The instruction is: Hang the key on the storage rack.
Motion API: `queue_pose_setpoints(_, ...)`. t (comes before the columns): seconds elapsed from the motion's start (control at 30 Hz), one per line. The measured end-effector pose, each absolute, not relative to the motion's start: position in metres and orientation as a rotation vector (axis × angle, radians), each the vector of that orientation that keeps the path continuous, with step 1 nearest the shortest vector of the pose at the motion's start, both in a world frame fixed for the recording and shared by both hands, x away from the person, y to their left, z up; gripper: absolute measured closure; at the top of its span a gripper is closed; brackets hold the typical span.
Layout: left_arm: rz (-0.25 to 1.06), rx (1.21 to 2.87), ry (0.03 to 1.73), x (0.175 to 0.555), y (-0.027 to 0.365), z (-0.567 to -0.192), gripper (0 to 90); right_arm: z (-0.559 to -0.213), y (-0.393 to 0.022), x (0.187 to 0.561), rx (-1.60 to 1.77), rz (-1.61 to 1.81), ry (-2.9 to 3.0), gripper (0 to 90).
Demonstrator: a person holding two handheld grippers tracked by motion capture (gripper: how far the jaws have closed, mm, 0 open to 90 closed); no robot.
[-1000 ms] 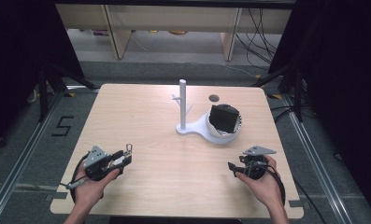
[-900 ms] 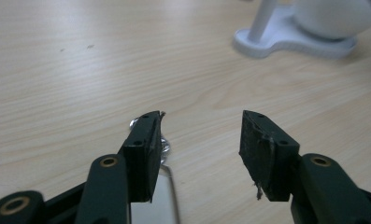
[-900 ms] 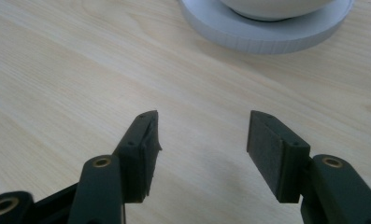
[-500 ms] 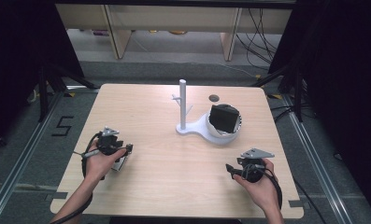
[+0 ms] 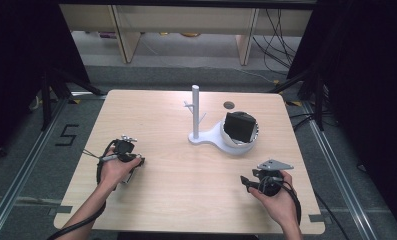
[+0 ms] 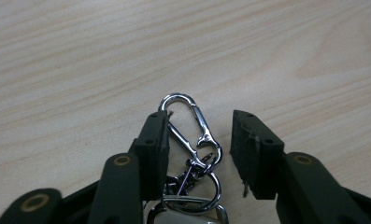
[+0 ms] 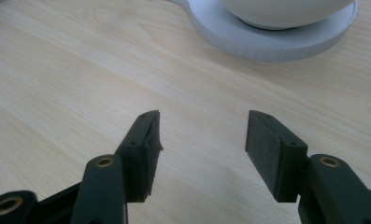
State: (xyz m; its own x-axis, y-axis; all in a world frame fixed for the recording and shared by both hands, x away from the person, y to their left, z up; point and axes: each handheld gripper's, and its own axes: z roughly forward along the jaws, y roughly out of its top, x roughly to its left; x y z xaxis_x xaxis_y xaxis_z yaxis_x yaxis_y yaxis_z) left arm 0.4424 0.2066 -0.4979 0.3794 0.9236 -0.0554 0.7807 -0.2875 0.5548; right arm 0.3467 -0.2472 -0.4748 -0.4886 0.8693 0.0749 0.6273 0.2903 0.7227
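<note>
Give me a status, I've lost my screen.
Left gripper closing around the key ring, one pad touching. Right gripper open, empty. Stand unobstructed.

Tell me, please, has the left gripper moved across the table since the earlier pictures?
Yes. The left gripper has moved up the high view and rightward, toward the white stand; its jaws have just been closing around a carabiner.

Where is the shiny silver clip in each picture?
High view: too small to make out; it would be at the left tongs, left of the white stand.
Left gripper view: the silver clip lies in the middle on the wooden table, between the open tongs.
Right gripper view: not in it.
Shared landmark: the wooden table.
</note>
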Motion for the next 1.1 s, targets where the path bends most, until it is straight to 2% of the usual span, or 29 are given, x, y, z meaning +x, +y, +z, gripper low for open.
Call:
queue_pose_setpoints(0.33, 0.416, 2.253, 1.415, 0.445, 0.204, -0.494, 73.3, -0.477, -0.246, 0.347, 1.36, 1.065, 2.247, 45.4)
queue_pose_setpoints(0.53, 0.372, 2.307, 1.401, 0.452, 0.204, -0.491, 73.8, -0.477, -0.246, 0.347, 1.345, 1.024, 2.249, 44.5)
queue_pose_setpoints(0.67, 0.388, 2.341, 1.391, 0.455, 0.201, -0.49, 68.8, -0.476, -0.245, 0.346, 1.377, 1.022, 2.251, 44.3)
queue_pose_setpoints(0.77, 0.374, 2.379, 1.381, 0.458, 0.198, -0.489, 71.4, -0.477, -0.246, 0.348, 1.347, 1.03, 2.257, 43.9)
queue_pose_setpoints(1.1, 0.166, 2.499, 1.431, 0.478, 0.193, -0.483, 71.5, -0.479, -0.245, 0.348, 1.332, 1.03, 2.283, 43.1)
